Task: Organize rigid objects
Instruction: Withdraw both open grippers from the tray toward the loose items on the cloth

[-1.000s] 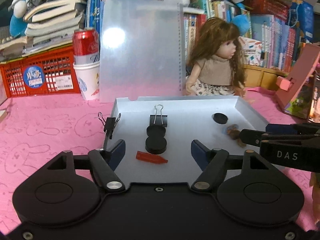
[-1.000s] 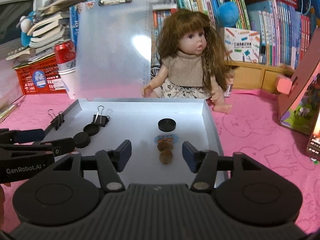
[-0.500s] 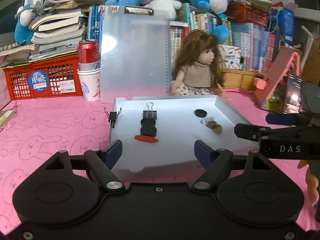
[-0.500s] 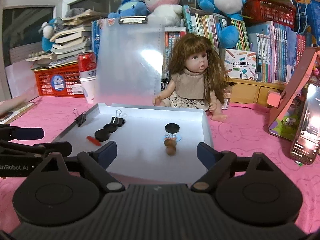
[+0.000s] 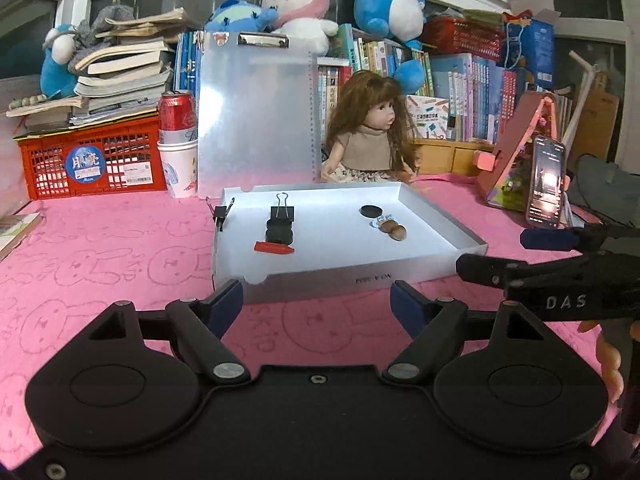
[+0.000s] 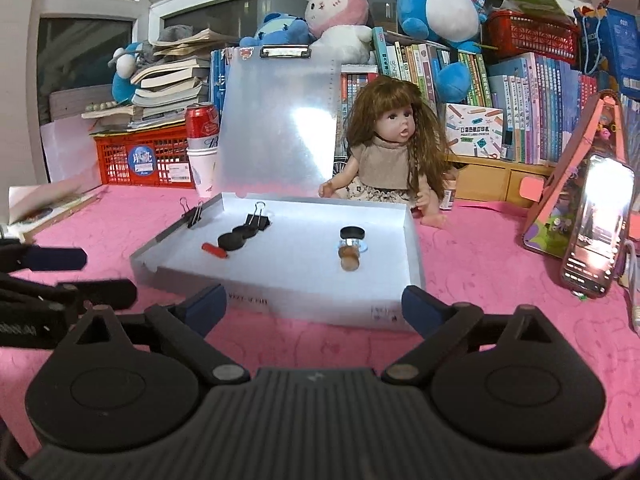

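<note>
A shallow white tray (image 5: 440,222) (image 6: 412,240) lies on the pink cloth. In it are a black binder clip (image 5: 282,211) (image 6: 258,220), two black discs (image 5: 279,233) (image 6: 236,238), a small red piece (image 5: 274,247) (image 6: 214,250), another black disc (image 5: 371,211) (image 6: 352,233) and brown round pieces (image 5: 394,230) (image 6: 349,258). A second binder clip (image 5: 220,212) (image 6: 194,214) is clipped on the tray's left wall. My left gripper (image 5: 316,302) and right gripper (image 6: 314,304) are both open and empty, held back in front of the tray's near edge.
A doll (image 5: 376,136) sits behind the tray beside an upright clipboard (image 5: 258,116). A red can on paper cups (image 5: 178,140), a red crate (image 5: 92,158), books and plush toys line the back. A phone on a pink stand (image 6: 596,224) is at the right.
Both grippers have drawn back from over the tray to in front of its near edge. The tray's contents have not moved.
</note>
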Motion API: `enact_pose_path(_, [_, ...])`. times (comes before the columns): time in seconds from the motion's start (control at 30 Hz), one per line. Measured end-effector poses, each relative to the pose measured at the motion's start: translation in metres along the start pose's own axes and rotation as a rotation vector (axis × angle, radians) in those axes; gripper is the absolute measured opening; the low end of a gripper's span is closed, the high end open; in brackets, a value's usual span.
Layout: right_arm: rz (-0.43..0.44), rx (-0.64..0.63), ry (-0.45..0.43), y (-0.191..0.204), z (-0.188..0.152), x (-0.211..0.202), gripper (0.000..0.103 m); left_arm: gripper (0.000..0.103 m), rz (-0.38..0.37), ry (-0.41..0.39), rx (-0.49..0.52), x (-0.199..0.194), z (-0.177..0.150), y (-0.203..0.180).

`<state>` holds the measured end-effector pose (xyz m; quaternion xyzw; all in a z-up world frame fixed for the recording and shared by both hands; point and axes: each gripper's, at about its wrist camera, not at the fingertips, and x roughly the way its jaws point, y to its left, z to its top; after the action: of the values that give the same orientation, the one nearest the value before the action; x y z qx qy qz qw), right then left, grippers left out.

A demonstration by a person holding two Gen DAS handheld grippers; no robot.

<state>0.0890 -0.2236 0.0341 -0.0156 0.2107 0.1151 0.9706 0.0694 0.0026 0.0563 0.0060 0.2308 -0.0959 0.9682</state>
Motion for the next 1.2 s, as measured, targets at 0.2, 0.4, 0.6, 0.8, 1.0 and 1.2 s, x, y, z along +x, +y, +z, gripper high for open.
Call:
enact_pose_path(0.2, [0.002,0.002,0.015,-0.003,-0.022,-0.009,0.099,0.080,-0.005,0.003,-0.008,-0.016,-0.017,-0.003])
enact_pose_path(0.4, [0.014,-0.005,0.020,-0.005,-0.039,-0.019,0.099,0.081,-0.014,0.023,-0.039,-0.022,-0.029,-0.004])
enact_pose_path(0.6, [0.065,-0.037,0.010,-0.002,-0.055,-0.035,0.099,0.080,-0.031,0.042,-0.031,-0.028,-0.044,-0.010])
enact_pose_path(0.8, [0.140,-0.092,0.000,0.005,-0.066,-0.047,0.099,0.076,-0.041,0.052,0.010,-0.033,-0.057,-0.018])
enact_pose_path(1.0, [0.157,-0.151,0.017,0.019,-0.074,-0.046,0.099,0.069,-0.064,0.088,-0.001,-0.030,-0.065,-0.019])
enact_pose_path(1.2, [0.137,-0.143,0.024,0.025,-0.080,-0.040,0.098,0.059,-0.053,0.108,-0.004,-0.023,-0.072,-0.019])
